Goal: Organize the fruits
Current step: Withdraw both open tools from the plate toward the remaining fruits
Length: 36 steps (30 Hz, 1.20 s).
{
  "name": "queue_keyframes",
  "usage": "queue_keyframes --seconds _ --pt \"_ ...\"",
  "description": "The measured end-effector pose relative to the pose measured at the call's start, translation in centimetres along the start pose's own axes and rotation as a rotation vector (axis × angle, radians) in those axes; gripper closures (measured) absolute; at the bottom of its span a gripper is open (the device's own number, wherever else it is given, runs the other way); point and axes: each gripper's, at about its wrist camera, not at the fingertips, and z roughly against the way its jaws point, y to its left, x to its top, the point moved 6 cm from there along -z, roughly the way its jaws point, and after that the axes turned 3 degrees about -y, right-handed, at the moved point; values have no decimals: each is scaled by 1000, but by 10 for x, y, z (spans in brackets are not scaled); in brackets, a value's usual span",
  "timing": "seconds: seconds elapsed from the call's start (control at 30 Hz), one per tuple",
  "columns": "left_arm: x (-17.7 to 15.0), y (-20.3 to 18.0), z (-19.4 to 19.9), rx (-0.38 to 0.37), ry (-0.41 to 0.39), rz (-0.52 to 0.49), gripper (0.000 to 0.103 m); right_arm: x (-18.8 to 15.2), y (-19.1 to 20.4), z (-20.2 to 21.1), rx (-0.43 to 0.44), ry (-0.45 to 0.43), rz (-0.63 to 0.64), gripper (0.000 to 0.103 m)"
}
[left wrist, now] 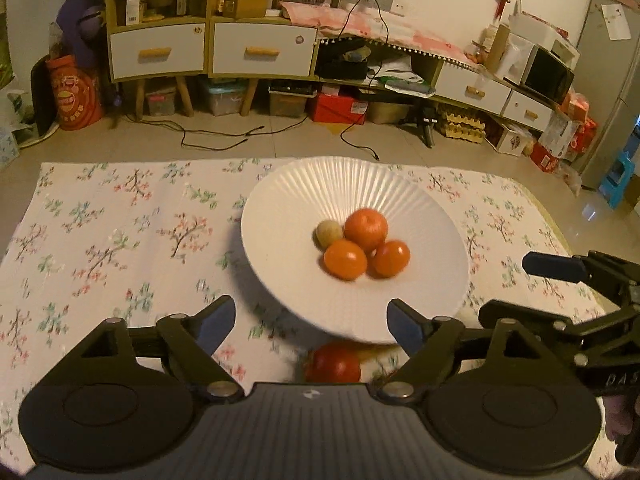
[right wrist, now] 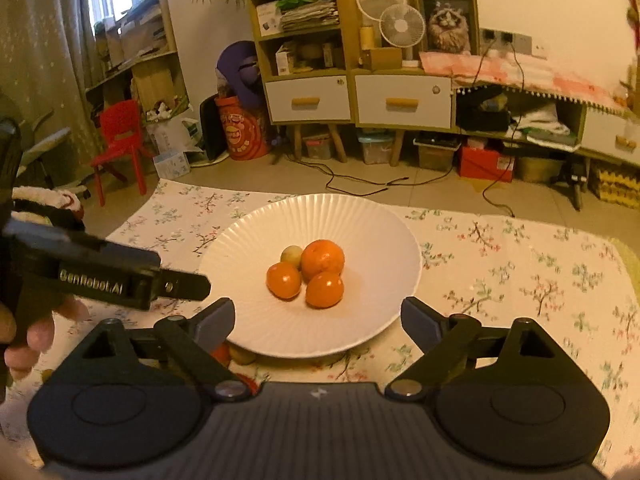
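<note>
A white ribbed plate point(left wrist: 420, 300) point(right wrist: 248, 320) sits on the floral cloth and holds three orange fruits point(left wrist: 366, 229) point(right wrist: 322, 260) and a small yellow-green fruit point(left wrist: 329, 233) point(right wrist: 291, 255). A red fruit point(left wrist: 334, 364) lies on the cloth just before the plate's near rim, between the fingers of my left gripper point(left wrist: 310, 324), which is open and empty. My right gripper point(right wrist: 318, 320) is open and empty, its fingers either side of the plate's near rim. A small brownish fruit point(right wrist: 244, 357) peeks out under that rim. The right gripper also shows at the right edge of the left wrist view point(left wrist: 560, 268).
The floral cloth point(left wrist: 120, 240) point(right wrist: 520, 280) covers the table. Beyond its far edge are the floor, cables, storage boxes and a low cabinet point(left wrist: 260, 52) point(right wrist: 400, 100). A red chair point(right wrist: 118, 140) stands at the left.
</note>
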Motion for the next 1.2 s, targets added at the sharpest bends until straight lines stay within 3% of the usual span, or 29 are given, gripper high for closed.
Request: queue_keyframes --seconds 0.5,1.2 --pt "-52 3 25 57 11 -19 2 -20 4 14 1 24 -7 1" --pt "-107 -11 36 78 61 -56 2 -55 30 13 54 86 36 1"
